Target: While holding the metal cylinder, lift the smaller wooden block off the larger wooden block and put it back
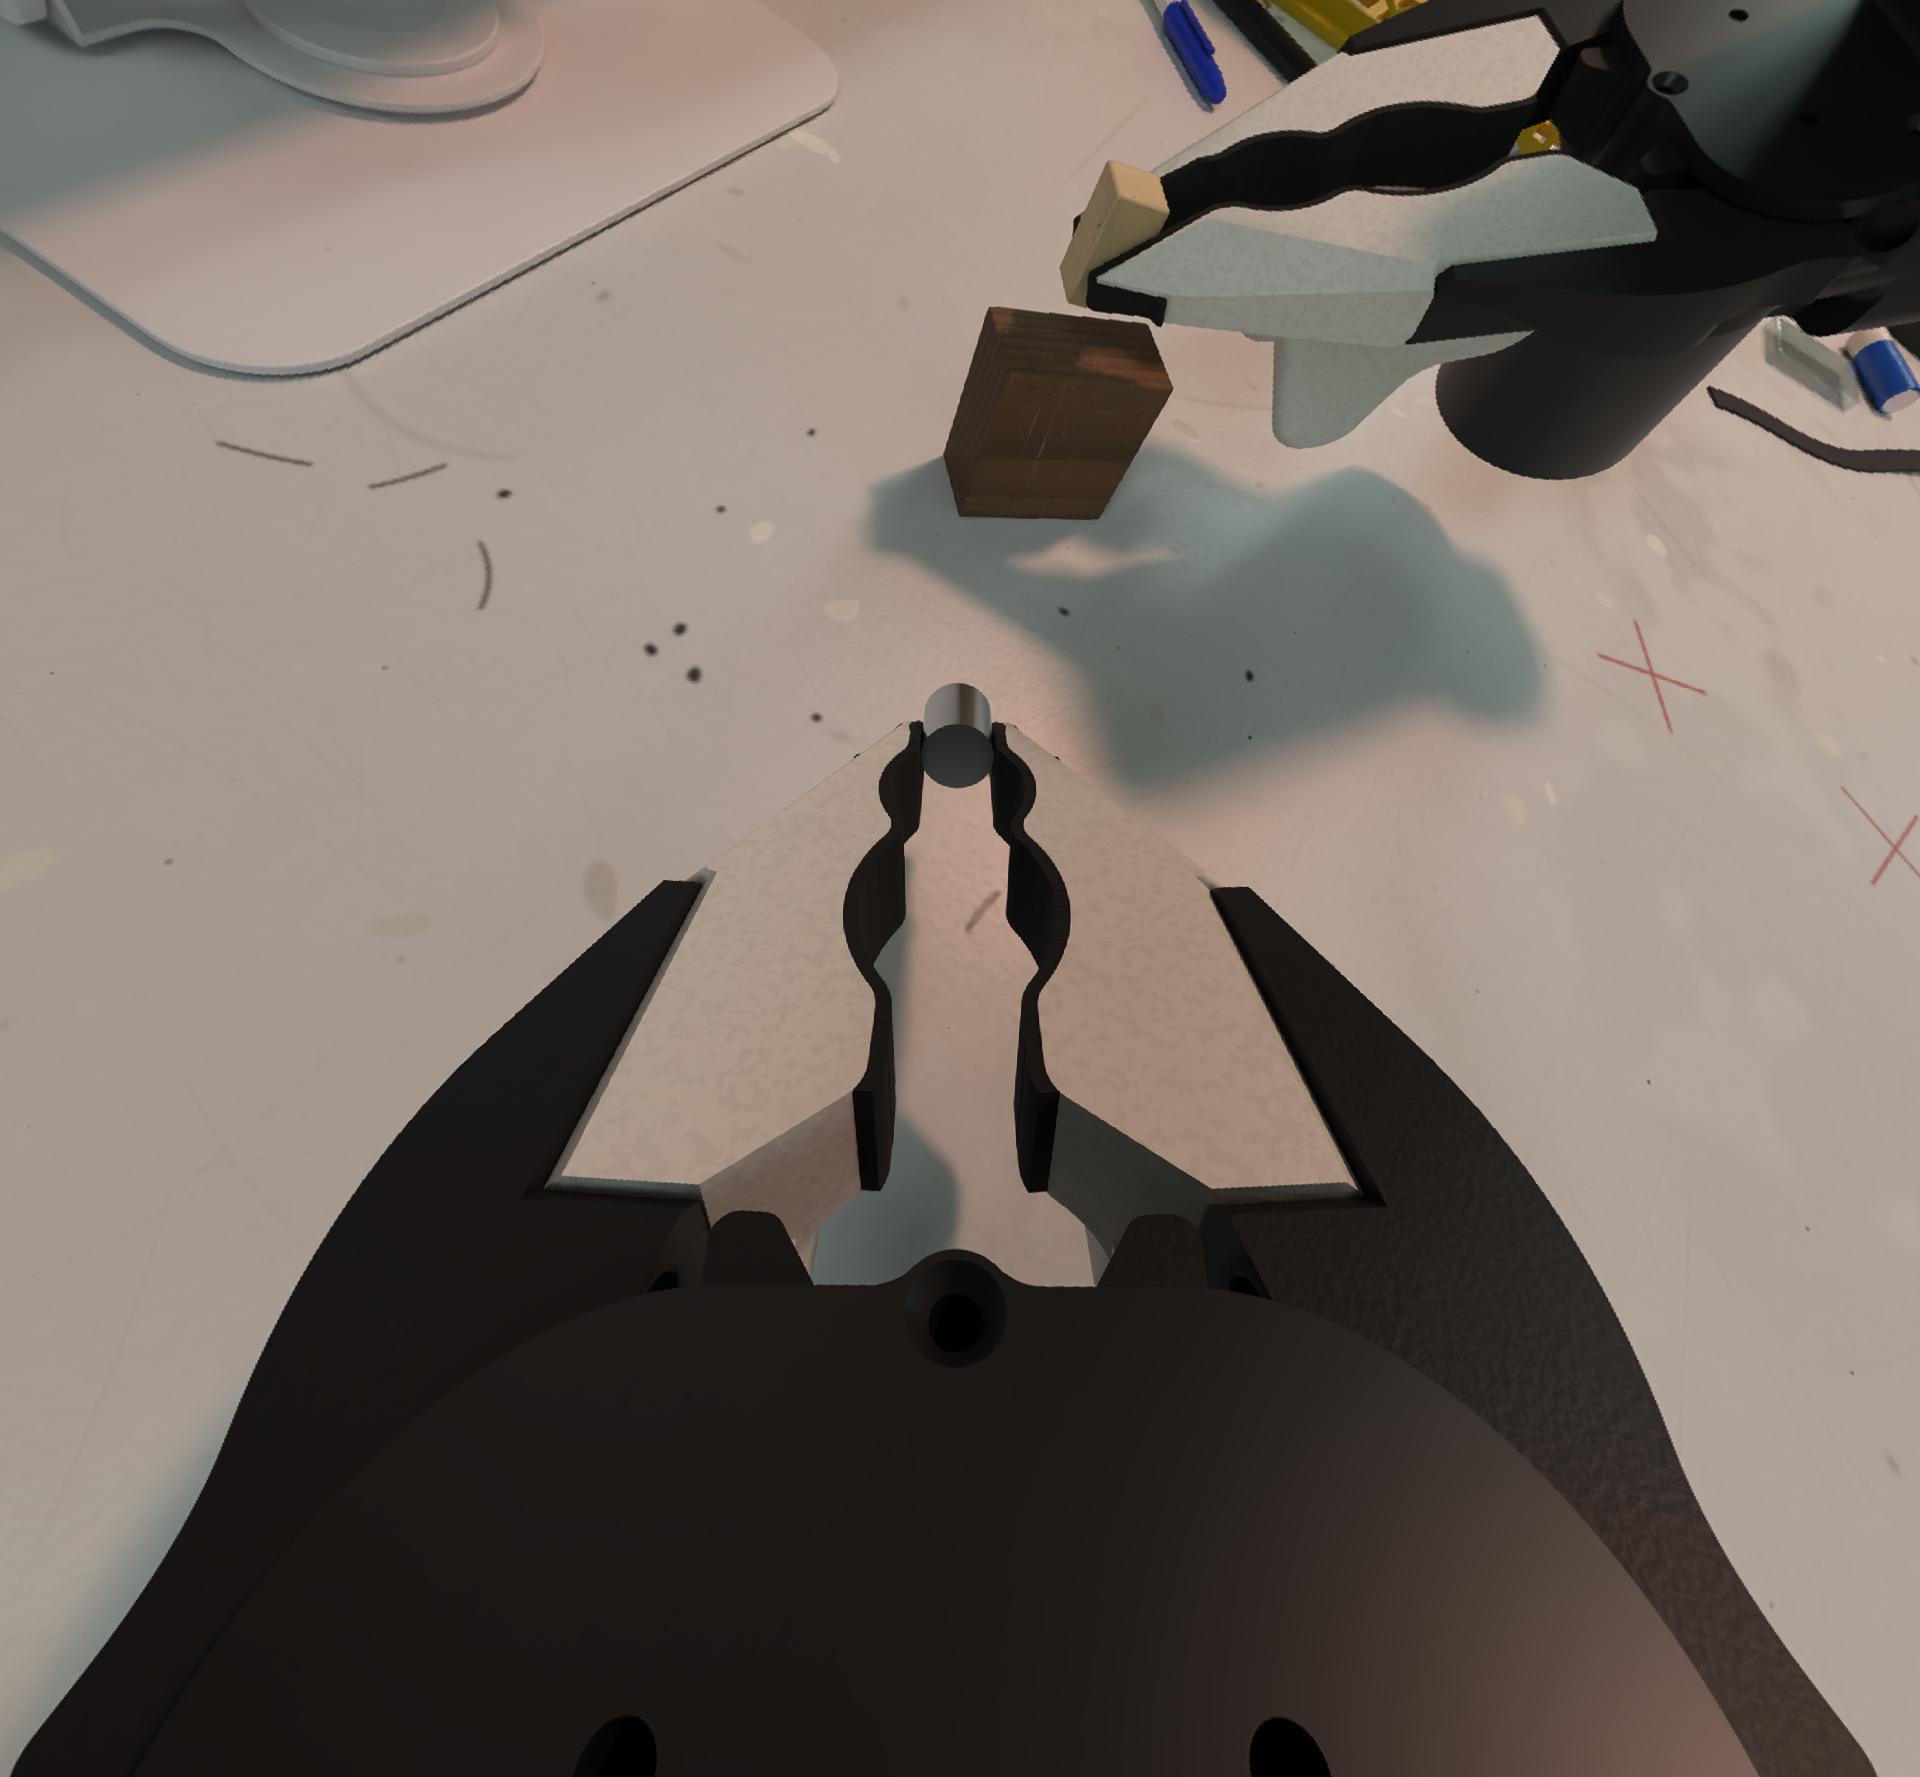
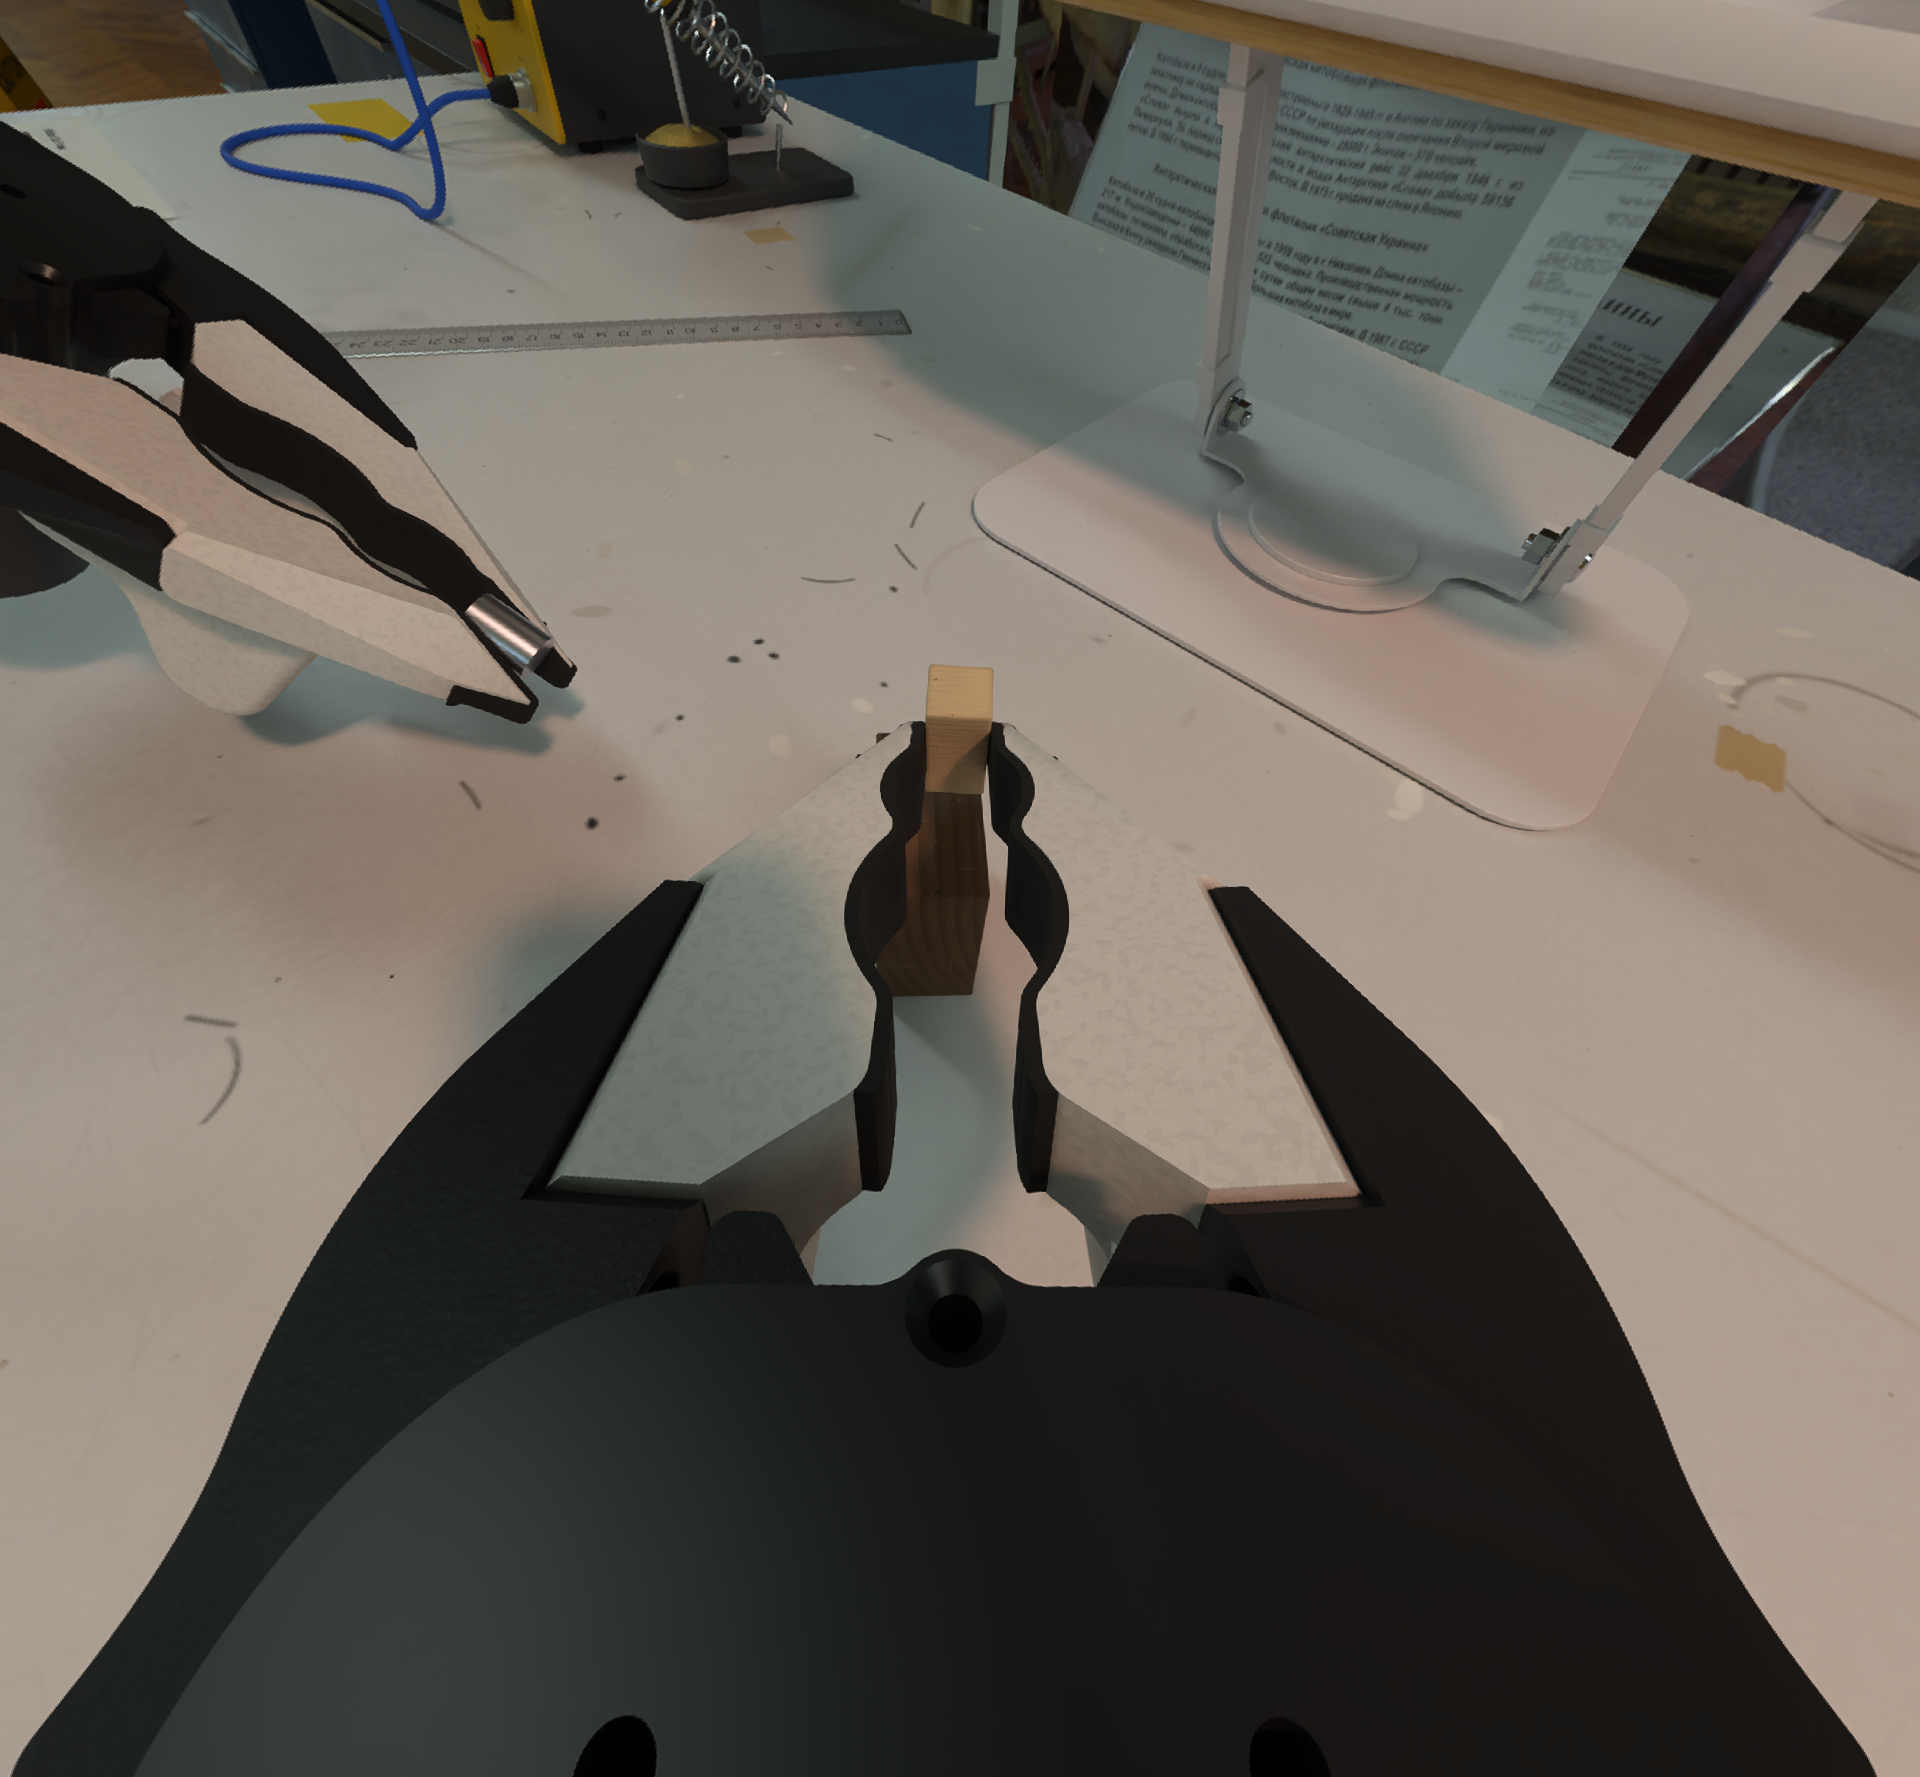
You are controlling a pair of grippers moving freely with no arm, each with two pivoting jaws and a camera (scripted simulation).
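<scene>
The smaller wooden block [image 1: 1117,226] is being pinched at the very fingertips of the right gripper [image 1: 1127,247], upper right of frame, clear of the larger wooden block [image 1: 1055,418] being left standing on the desk [image 1: 520,740] just below it. The metal cylinder [image 1: 956,738] is being clamped at the tips of the nearly closed left gripper [image 1: 956,751], frame centre. Judged risks: either shallow tip grip is inviting slippage; an off-centre return could be tipping the tall dark block.
</scene>
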